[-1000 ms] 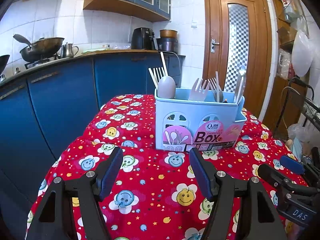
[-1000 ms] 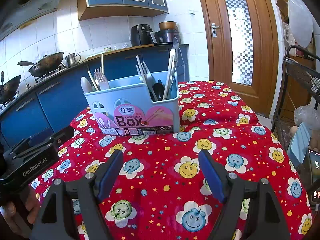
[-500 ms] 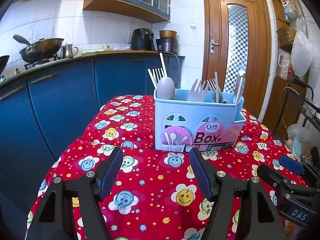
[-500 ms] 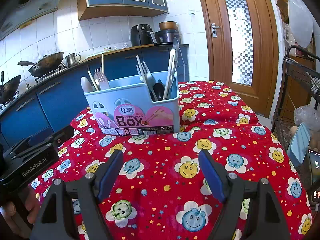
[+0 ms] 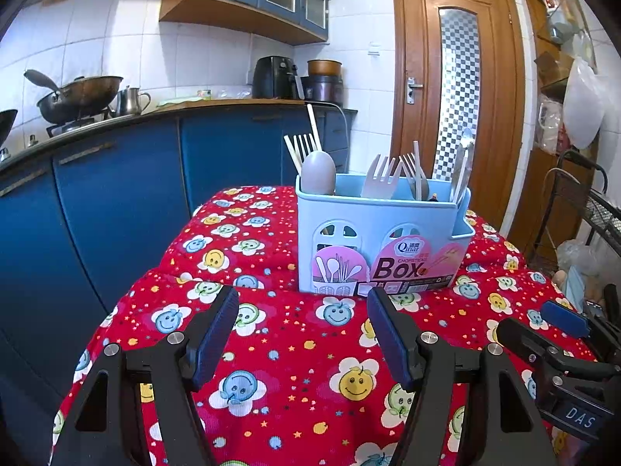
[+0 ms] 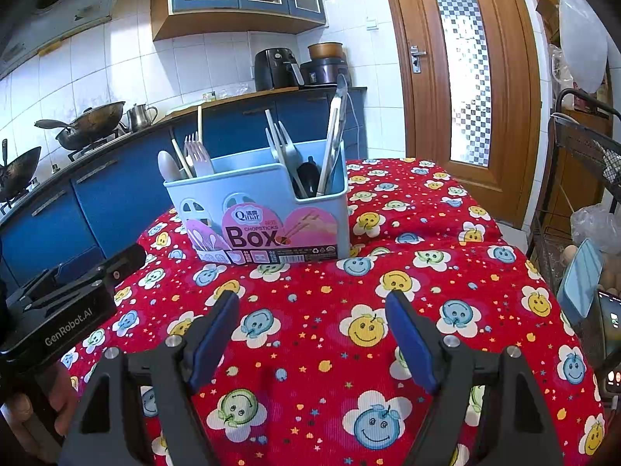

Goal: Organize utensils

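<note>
A light blue utensil box point(image 5: 382, 233) point(image 6: 264, 213) labelled "Box" stands on a table with a red smiley-flower cloth point(image 5: 302, 353) point(image 6: 310, 334). Upright in it are a grey spoon point(image 5: 318, 173) point(image 6: 167, 165), chopsticks point(image 5: 313, 126), pale forks point(image 5: 382, 178) point(image 6: 198, 157) and metal tongs point(image 5: 464, 163) point(image 6: 335, 132). My left gripper point(image 5: 302, 330) hovers open over the cloth, short of the box, with nothing between its fingers. In the same way my right gripper point(image 6: 312, 334) stands open and holds nothing. Each gripper shows at the edge of the other's view.
Blue kitchen cabinets point(image 5: 116, 194) with woks point(image 5: 81, 95) on a stove run along the left. A wooden door point(image 5: 458, 89) is behind the table. A wire rack point(image 6: 582, 178) with bags stands at the right. A hand point(image 6: 27, 407) holds the left gripper's handle.
</note>
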The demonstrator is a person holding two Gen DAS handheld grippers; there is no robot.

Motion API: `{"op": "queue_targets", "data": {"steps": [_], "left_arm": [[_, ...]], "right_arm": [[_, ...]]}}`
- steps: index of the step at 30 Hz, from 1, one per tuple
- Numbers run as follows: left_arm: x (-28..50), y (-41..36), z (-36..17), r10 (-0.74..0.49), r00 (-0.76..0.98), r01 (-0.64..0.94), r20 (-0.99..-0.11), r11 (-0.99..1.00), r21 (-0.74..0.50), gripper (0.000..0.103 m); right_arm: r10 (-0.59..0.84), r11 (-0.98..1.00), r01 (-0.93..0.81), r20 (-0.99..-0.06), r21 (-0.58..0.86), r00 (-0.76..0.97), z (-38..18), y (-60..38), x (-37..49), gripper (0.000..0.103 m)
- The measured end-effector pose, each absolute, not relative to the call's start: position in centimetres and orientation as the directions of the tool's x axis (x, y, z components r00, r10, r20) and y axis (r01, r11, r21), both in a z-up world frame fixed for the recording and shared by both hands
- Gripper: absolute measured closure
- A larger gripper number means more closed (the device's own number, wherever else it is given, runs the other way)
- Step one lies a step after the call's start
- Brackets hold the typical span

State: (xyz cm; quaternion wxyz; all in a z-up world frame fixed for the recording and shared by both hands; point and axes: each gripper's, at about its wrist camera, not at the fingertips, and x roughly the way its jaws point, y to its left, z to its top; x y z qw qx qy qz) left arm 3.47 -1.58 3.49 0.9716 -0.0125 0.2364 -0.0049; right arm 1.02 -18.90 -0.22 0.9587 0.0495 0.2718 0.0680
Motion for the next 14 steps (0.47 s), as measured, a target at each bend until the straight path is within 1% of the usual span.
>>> {"op": "queue_targets", "data": {"steps": [14], "left_arm": [[3.4,-1.7,3.49,-0.02,0.887,0.01,-0.461,1.0,-0.025,0.033]], "right_arm": [[0.157,0.986,-0.103,-0.514,0.131,0.843,-0.21,-18.9,1.01,0.023]]}}
